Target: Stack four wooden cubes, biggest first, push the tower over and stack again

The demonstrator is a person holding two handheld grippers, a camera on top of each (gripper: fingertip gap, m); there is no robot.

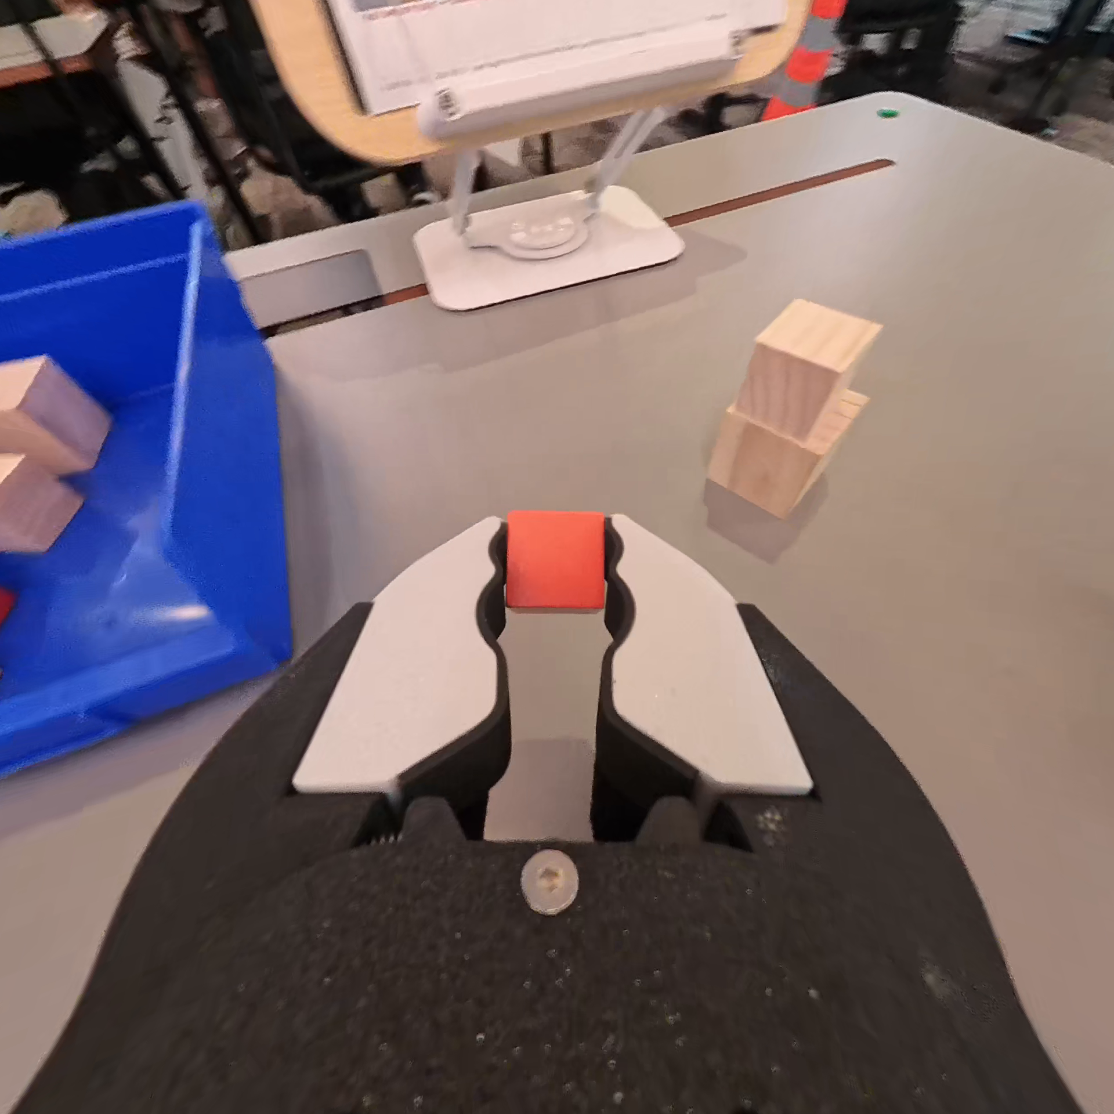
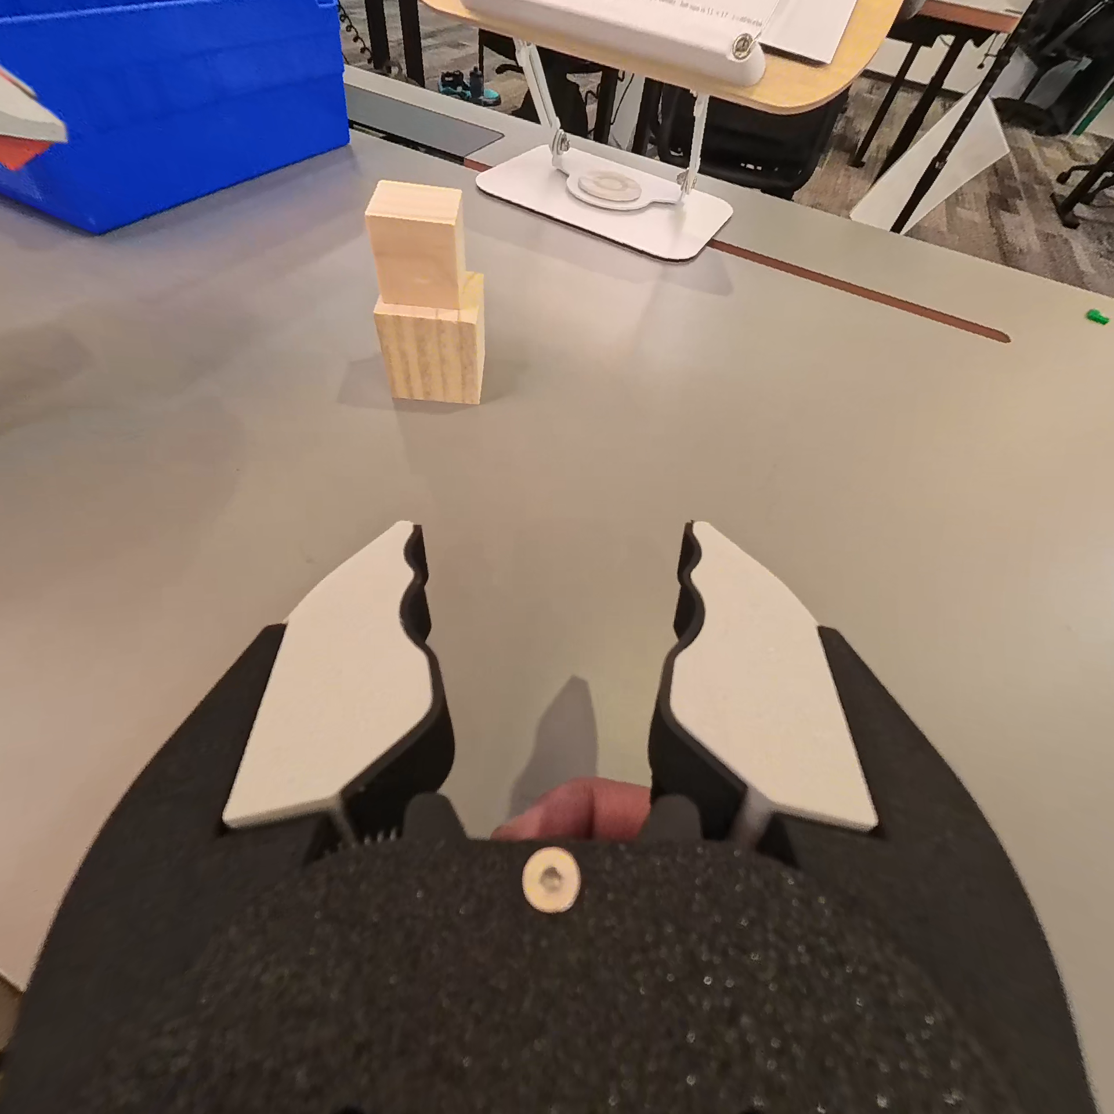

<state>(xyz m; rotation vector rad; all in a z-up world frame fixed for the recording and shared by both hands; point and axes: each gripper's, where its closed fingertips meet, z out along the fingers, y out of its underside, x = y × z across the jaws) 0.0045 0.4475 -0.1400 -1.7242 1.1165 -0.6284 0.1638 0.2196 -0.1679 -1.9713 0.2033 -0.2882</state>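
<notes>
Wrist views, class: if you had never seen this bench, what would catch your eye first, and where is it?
The red cube, pinched at the fingertips of the left gripper above the grey table, stands out first. Next comes the bright blue bin to its left, with pale wooden cubes inside. Ahead and to the right stands a stack of two plain wooden cubes, the upper one set off-centre.

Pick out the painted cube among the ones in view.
The red cube, gripped in the left tool; the stacked cubes are bare wood.
</notes>
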